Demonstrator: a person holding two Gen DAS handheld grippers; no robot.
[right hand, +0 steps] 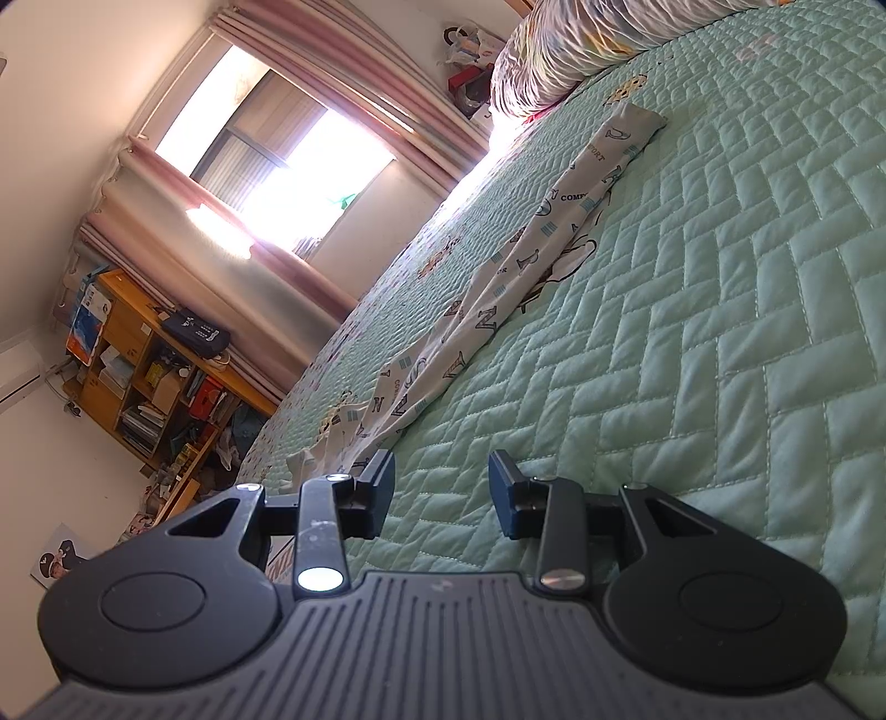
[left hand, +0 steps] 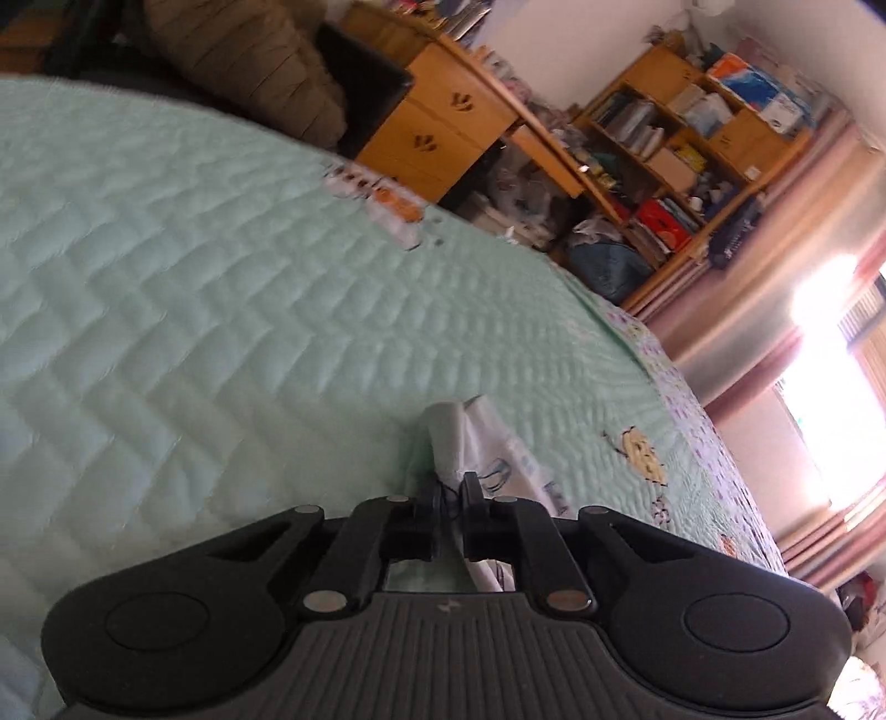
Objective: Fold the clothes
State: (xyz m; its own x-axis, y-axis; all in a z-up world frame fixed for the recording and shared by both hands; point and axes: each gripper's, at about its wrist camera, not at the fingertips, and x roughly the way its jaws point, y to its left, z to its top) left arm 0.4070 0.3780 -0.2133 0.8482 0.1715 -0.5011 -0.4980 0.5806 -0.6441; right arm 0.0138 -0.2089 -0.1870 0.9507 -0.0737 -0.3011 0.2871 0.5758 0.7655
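The printed garment [right hand: 531, 260] lies as a long strip from upper right toward lower left of the right view on the green quilt [right hand: 720, 332]. Thin, soft and limp, it should bunch easily. The left gripper [left hand: 449, 487] pinches one end; the right gripper [right hand: 442, 471] hangs spread, empty. Best taken by corners.

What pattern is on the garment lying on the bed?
White garment with printed letters and words; right wrist view.

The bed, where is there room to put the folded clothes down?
Most of the green quilt is bare: the wide patch right of the long printed cloth, running up toward the pillows. In the left wrist view, the quilt left of the pinched cloth is bare too. It is crowded by the shelves beside the bed.
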